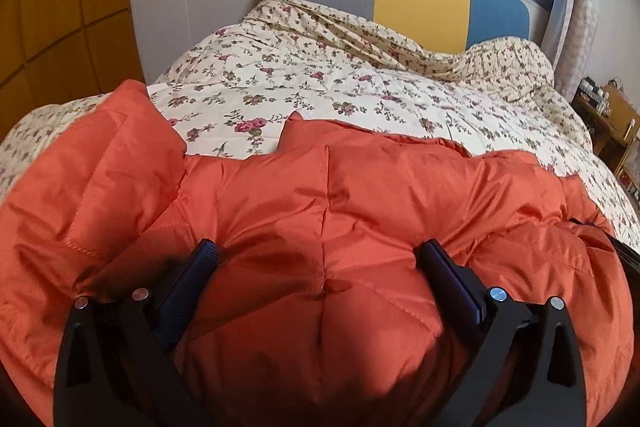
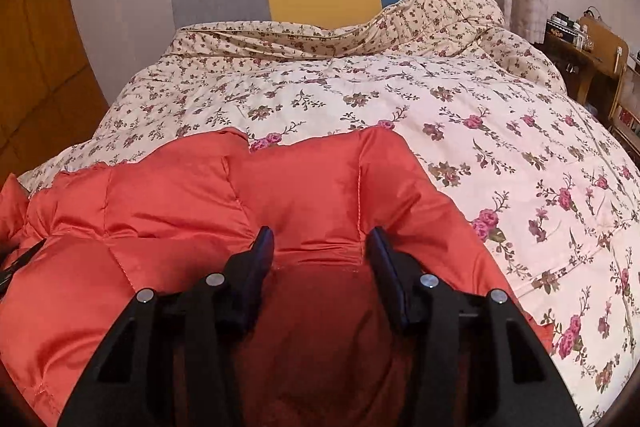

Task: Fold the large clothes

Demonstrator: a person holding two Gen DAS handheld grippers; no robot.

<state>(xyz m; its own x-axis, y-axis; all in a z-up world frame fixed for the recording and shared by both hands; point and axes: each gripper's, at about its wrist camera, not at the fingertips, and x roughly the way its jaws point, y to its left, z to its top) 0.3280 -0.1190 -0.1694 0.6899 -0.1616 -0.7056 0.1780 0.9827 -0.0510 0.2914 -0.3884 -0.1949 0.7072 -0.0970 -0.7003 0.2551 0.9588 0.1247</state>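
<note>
Two grippers worked an orange puffer jacket (image 1: 320,195) lying on the floral-quilted bed (image 1: 320,83). Left gripper (image 1: 320,255) straddled its puffy bulk, unclenched; right gripper (image 2: 320,243) bracketed a quilted panel, grip uncertain. Light, springy, slick fabric probably suits pinching at stitched seams.

Left gripper (image 1: 318,259): angled downward, jaws spread wide. Right gripper (image 2: 320,247): angled downward, jaws about half apart, fingertips (image 2: 262,243) level with each other.
</note>
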